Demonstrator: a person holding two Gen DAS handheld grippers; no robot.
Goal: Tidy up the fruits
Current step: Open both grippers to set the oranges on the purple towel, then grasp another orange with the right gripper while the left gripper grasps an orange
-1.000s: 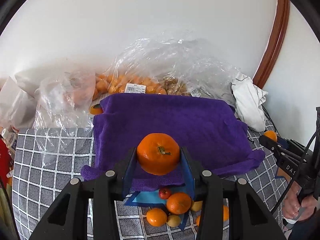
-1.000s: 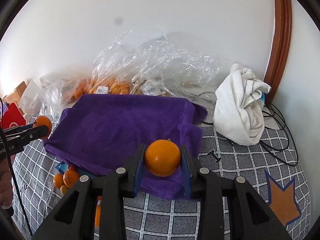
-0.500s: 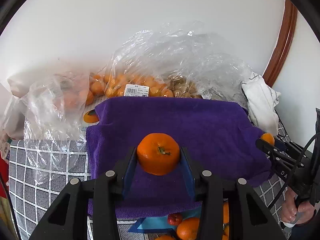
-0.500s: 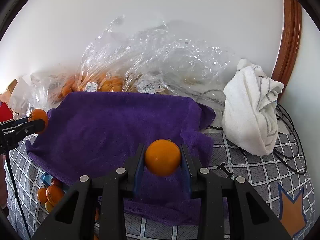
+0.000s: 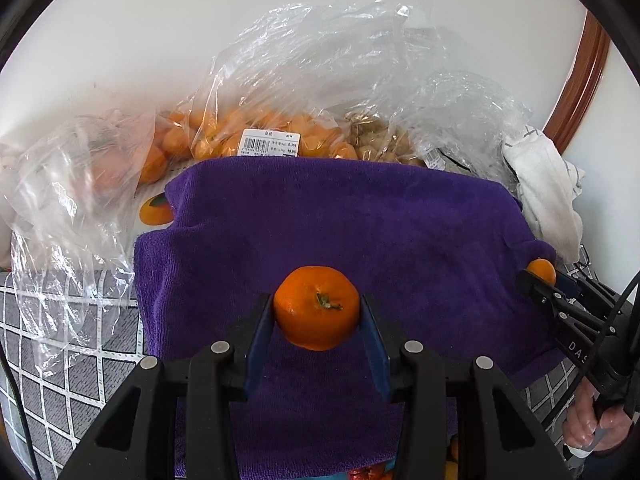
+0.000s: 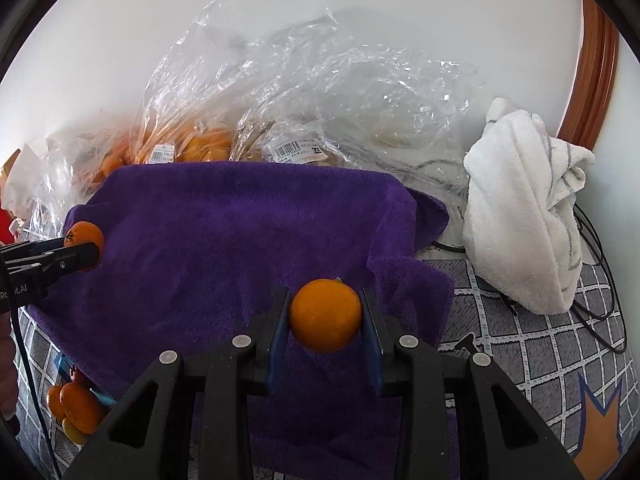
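I count two held fruits: my left gripper (image 5: 317,312) clamps one stemmed mandarin (image 5: 316,307), my right gripper (image 6: 325,315) one smooth orange (image 6: 325,315), both over the single purple towel (image 5: 360,232); fruit bags (image 5: 280,120) at 12 o'clock.

Black hand-held gripper (image 5: 318,312), blue pads, silver screws.

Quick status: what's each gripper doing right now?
Left gripper: closed on a stemmed orange.
Right gripper: closed on a smooth orange.
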